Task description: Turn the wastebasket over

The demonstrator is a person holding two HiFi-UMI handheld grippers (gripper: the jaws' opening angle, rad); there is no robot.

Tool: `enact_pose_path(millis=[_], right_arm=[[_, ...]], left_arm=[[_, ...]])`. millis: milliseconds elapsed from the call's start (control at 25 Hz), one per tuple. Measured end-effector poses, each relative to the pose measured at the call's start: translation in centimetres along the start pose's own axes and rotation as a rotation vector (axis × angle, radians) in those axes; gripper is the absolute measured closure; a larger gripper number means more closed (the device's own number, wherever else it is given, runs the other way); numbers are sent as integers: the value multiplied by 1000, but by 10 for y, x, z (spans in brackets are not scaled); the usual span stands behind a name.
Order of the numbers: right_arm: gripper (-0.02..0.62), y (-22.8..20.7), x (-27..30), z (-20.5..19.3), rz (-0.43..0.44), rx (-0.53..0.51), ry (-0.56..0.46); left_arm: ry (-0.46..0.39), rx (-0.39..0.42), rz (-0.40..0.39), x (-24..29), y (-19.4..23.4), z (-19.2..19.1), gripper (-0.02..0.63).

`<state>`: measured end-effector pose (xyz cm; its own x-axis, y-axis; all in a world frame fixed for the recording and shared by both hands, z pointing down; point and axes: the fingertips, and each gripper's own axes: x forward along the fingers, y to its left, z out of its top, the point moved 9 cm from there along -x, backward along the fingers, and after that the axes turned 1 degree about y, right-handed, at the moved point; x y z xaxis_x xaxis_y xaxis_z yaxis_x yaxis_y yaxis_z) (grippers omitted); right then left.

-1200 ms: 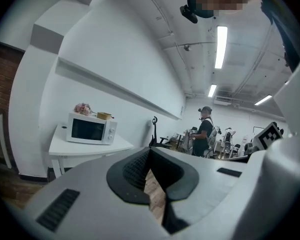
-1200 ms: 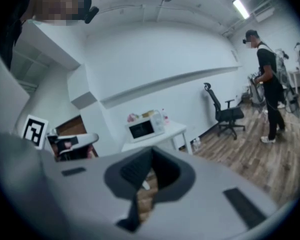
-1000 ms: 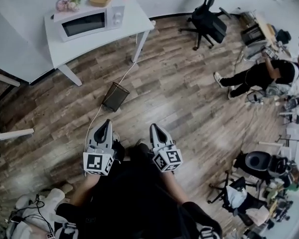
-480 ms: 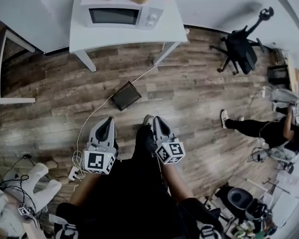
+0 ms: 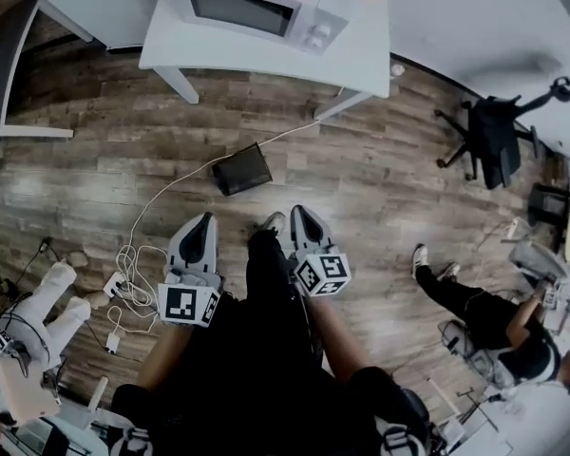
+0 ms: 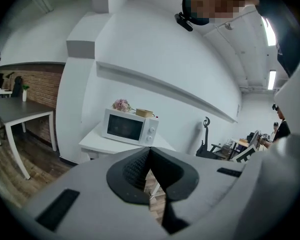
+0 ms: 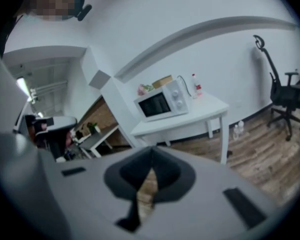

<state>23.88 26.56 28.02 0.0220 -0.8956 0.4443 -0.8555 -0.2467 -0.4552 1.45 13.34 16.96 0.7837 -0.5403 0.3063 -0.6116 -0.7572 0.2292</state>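
Note:
A black mesh wastebasket stands on the wood floor in front of the white table in the head view. My left gripper and my right gripper are held side by side nearer to me, both short of the basket and both shut with nothing in them. In the left gripper view my left gripper points toward the microwave; the basket is hidden behind the jaws. In the right gripper view my right gripper shows closed jaws and floor beyond them.
A white cable runs from the table past the basket to a power strip at the left. A black office chair stands at the right. A person sits on the floor at the lower right. A grey desk stands at the left.
The view has swung so the table and basket now sit higher and more central. Both grippers have come forward toward the basket and stayed shut.

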Motion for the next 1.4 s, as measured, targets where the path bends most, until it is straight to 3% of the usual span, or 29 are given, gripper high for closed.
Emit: enact_pose_path(millis=[440,680,960,1400], right_arm=[[563,-63,69,-36,123,-60,212],[563,-99,116,-96,148,-88,302],[562,-149,194,-172,114,-101,381],[550,-201,274,-269,84,-46,532]], left_arm=[[8,-49,150,20,-22,-31,574],[15,-72,149,38,-14,-72,574],[59,-114,119,80,14,-124,574],[109,-151,126,101,48,-183,573]])
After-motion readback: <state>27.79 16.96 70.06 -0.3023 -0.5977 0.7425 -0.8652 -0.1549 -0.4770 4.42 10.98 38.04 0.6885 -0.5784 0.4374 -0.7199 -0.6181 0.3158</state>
